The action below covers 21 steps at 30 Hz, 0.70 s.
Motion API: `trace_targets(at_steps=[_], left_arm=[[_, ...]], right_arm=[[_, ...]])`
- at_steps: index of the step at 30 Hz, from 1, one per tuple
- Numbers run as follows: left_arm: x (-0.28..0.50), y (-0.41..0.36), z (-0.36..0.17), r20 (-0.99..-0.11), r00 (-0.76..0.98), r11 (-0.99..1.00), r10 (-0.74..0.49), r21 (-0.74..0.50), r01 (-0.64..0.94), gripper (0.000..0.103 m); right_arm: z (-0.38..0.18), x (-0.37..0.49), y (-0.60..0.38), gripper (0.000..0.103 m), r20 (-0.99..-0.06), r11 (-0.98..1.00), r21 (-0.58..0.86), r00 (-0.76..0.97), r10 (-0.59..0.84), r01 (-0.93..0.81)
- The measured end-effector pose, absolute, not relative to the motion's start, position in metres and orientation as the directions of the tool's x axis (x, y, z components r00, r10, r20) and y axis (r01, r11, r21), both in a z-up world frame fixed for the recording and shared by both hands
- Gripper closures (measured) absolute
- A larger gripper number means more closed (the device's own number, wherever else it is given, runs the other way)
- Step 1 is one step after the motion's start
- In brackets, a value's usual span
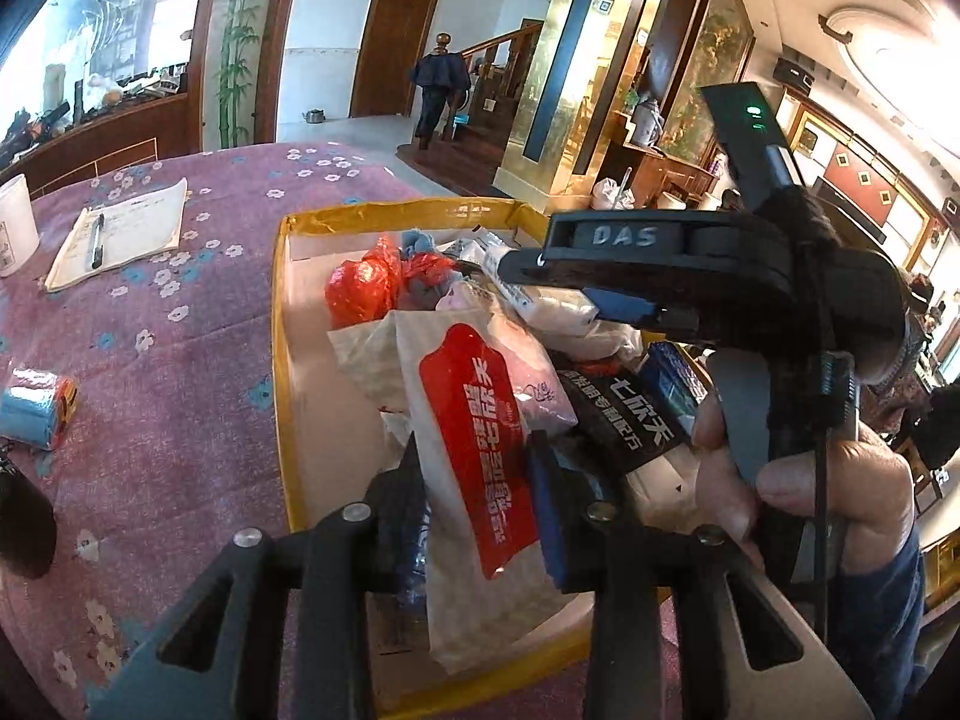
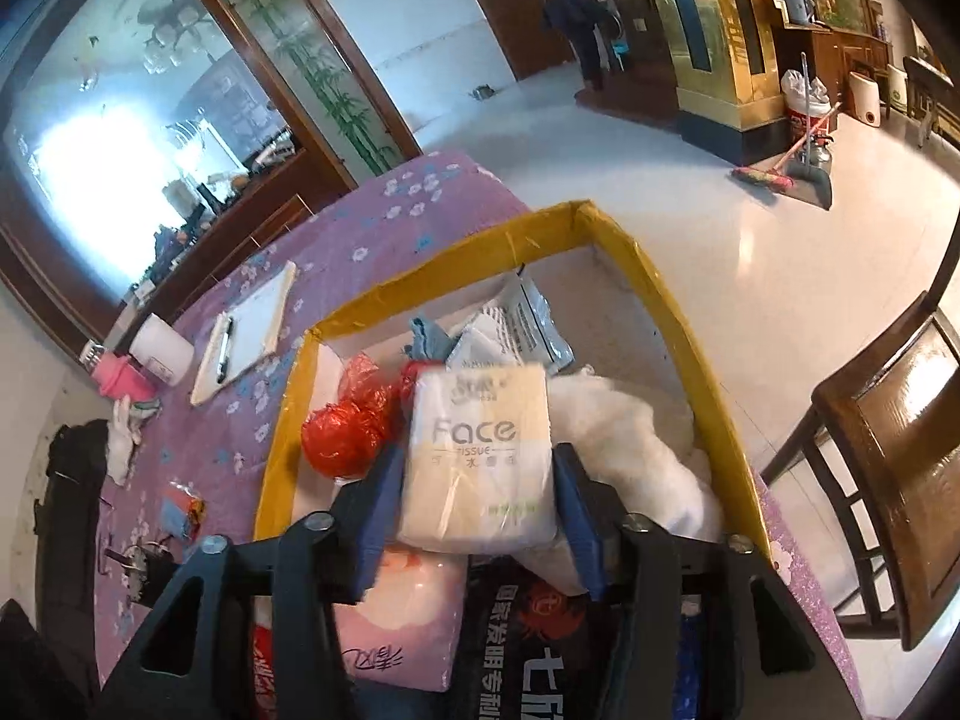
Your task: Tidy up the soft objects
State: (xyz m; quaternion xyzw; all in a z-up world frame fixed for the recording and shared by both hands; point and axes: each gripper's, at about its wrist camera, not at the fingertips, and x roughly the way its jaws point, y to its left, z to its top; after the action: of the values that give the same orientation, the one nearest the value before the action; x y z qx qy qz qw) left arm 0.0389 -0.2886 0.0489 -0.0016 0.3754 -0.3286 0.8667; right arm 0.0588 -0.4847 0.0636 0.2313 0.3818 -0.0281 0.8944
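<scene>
A yellow-rimmed cardboard box point(image 1: 279, 360) point(image 2: 624, 240) sits on the purple flowered tablecloth and holds soft packets. My left gripper point(image 1: 474, 480) is shut on a white packet with a red label point(image 1: 474, 438), held over the box. My right gripper point(image 2: 474, 480) is shut on a white "Face" tissue pack point(image 2: 477, 456), held above the box; it shows from the side in the left wrist view point(image 1: 540, 294). Inside lie a red plastic bag point(image 1: 360, 291) point(image 2: 342, 432), a black packet point(image 1: 630, 420) point(image 2: 528, 648), a pink tissue pack point(image 2: 402, 630) and white fluff point(image 2: 630, 432).
On the cloth to the left lie a notepad with a pen point(image 1: 117, 234) point(image 2: 246, 330), a white cup point(image 1: 12, 222) point(image 2: 162, 354), a blue roll point(image 1: 36, 408) point(image 2: 180, 510) and a pink bottle point(image 2: 120, 378). A wooden chair point(image 2: 888, 456) stands right of the table.
</scene>
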Motion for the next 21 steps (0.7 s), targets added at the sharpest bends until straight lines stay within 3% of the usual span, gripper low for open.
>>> trace_targets(at_steps=[2, 9, 16, 21], left_arm=[[0.039, -0.287, 0.049, -0.642, 0.502, 0.783, -0.579, -0.265, 0.563, 0.047], [0.031, -0.283, 0.059, -0.609, 0.554, 0.797, -0.568, -0.237, 0.556, 0.046], [0.025, -0.269, 0.079, -0.563, 0.623, 0.826, -0.543, -0.225, 0.517, 0.038], [0.019, -0.262, 0.095, -0.568, 0.604, 0.819, -0.56, -0.27, 0.506, 0.038]], right_arm=[[0.067, 0.056, -0.485, 0.031, -0.671, 0.892, 0.4, 0.73, 0.127, 0.212], [0.079, 0.042, -0.493, 0.031, -0.589, 0.875, 0.448, 0.797, 0.135, 0.183], [0.099, -0.002, -0.484, 0.031, -0.523, 0.873, 0.457, 0.845, 0.109, 0.171], [0.108, -0.028, -0.468, 0.031, -0.519, 0.876, 0.462, 0.843, 0.141, 0.138]])
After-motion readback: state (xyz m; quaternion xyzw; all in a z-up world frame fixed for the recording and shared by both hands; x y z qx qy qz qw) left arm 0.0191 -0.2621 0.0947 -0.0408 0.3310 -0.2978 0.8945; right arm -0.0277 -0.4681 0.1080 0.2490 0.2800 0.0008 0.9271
